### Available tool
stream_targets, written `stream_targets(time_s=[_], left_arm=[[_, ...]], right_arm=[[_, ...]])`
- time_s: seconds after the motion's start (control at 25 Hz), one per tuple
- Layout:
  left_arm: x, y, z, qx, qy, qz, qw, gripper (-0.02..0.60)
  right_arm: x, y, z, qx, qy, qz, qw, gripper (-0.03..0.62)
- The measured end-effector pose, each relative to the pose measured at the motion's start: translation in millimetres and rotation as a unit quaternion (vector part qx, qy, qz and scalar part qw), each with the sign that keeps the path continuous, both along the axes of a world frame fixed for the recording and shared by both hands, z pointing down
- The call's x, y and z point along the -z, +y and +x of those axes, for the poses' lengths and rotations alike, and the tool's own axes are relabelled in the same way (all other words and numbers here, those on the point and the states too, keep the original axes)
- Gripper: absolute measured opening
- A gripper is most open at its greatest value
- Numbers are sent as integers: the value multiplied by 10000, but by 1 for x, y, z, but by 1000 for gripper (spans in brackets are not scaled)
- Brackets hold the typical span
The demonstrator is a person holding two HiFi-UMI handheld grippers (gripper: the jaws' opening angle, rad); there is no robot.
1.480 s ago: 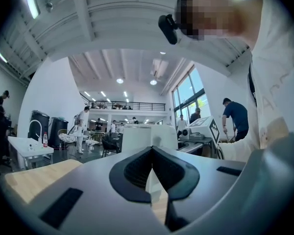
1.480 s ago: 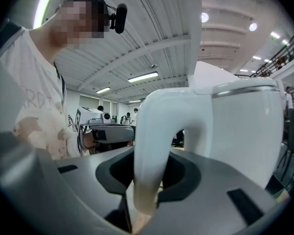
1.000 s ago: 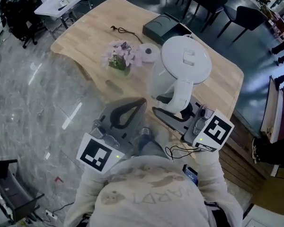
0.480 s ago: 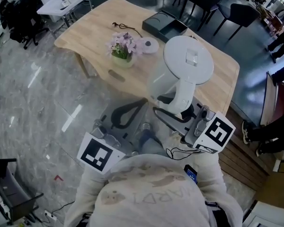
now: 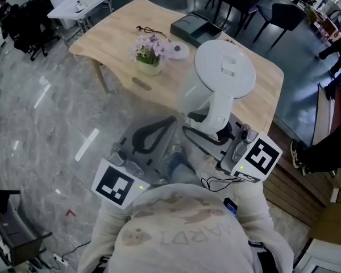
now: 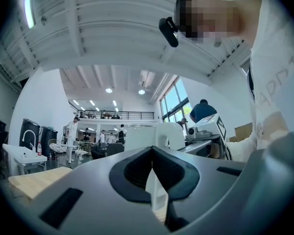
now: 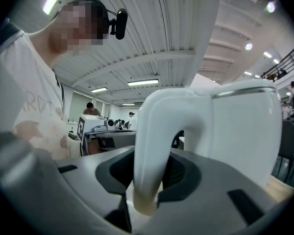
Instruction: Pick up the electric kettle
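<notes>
wooden table point(image 5: 113, 38) below; right gripper point(image 7: 149, 173) fingers point(image 7: 193, 177) clamp electric kettle point(image 7: 235, 126) handle.

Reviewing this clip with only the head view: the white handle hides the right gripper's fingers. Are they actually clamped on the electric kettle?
Observer: Yes. In the right gripper view the right gripper is shut on the handle of the electric kettle, low on its loop.
Operator: And the left gripper, is it holding anything?
Observer: No. The left gripper view shows the left gripper shut and empty.
Operator: Is it touching the electric kettle?
Observer: No. That view shows the electric kettle beyond its fingers, not against them.
</notes>
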State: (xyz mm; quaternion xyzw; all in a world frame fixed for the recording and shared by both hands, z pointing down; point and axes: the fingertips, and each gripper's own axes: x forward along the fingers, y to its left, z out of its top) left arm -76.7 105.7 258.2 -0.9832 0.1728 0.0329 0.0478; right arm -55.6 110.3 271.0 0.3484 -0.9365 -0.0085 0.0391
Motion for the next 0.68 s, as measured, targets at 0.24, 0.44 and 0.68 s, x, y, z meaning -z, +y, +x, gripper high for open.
stream_targets(time_s=[0.24,0.44,0.68], left_arm=[[8,6,-2,-54,60,68,9999,11],[10,5,-2,-70,73,101,9999,11],[16,11,-5,-53,119,136,9998,11]], right_arm=[[5,6,-5,-10,61,29,10000,114],[9,6,-6,-17,56,69,10000,114],[13,14,-10,14,101,81,9999,114]])
